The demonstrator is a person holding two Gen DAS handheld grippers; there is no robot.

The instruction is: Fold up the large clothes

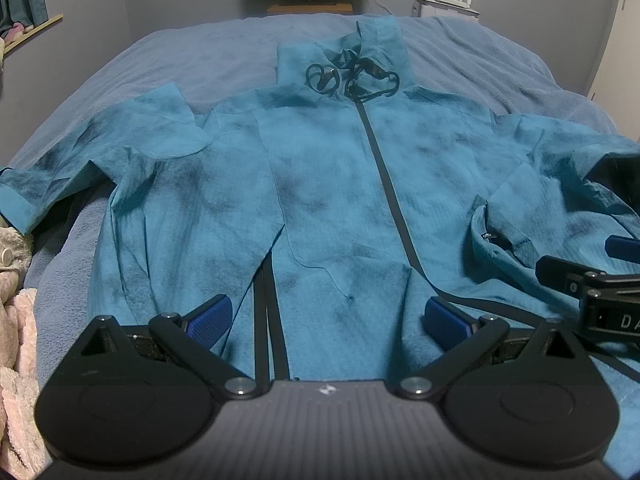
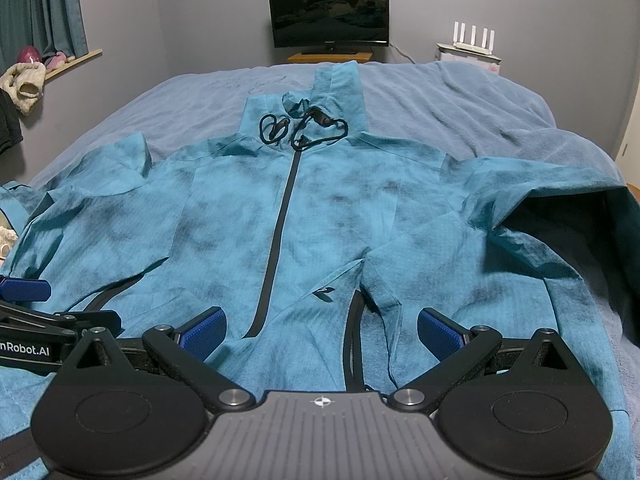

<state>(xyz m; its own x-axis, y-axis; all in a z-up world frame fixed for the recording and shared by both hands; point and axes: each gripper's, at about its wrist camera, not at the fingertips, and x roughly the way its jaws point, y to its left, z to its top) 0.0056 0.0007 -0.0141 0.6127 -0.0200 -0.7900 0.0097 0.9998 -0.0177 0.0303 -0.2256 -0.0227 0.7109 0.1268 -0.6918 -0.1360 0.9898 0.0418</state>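
A large teal jacket (image 1: 320,184) with a dark front zipper (image 1: 384,168) lies front up on the bed, collar and black drawcords (image 1: 352,74) at the far end; it also shows in the right wrist view (image 2: 328,216). Both sleeves spread sideways, the left sleeve (image 1: 80,160) and the right sleeve (image 2: 552,200). My left gripper (image 1: 328,316) is open, hovering just over the hem left of the zipper. My right gripper (image 2: 322,332) is open over the hem right of the zipper. Each gripper shows at the edge of the other's view.
The bed has a blue-grey blanket (image 1: 200,52). A dark monitor (image 2: 328,14) stands past the bed's far end, a white router (image 2: 472,40) to its right. Pink and beige fluffy cloth (image 1: 16,340) lies at the bed's left edge. A curtained window sill (image 2: 72,60) is at left.
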